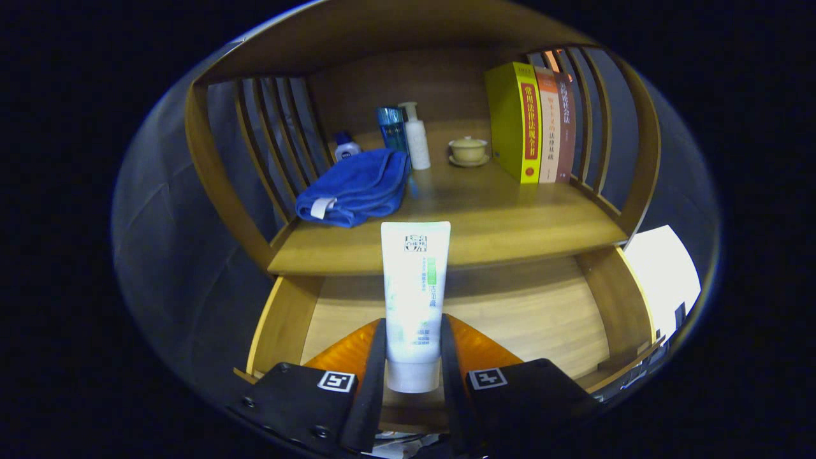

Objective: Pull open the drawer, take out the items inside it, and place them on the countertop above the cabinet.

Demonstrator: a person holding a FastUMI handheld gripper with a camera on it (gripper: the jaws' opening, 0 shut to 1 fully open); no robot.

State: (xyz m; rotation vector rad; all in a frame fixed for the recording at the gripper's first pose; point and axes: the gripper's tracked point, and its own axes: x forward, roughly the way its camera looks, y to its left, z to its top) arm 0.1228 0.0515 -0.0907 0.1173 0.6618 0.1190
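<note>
A white tube [414, 299] stands upright, cap down, clamped between both fingers of the hand-held gripper [413, 357], which has closed to the tube's width. It is held over the open drawer [529, 312], whose wooden floor shows bare behind it. Beyond the tube lies the worktop [497, 217] above the cabinet. On it rest a folded blue towel [356, 186], a small white-and-blue bottle [346, 147], a blue bottle [391, 127], a white pump bottle [417, 137], a lidded cup on a saucer [468, 150] and three upright books [532, 121]. The gripper's body hides the drawer's front edge
</note>
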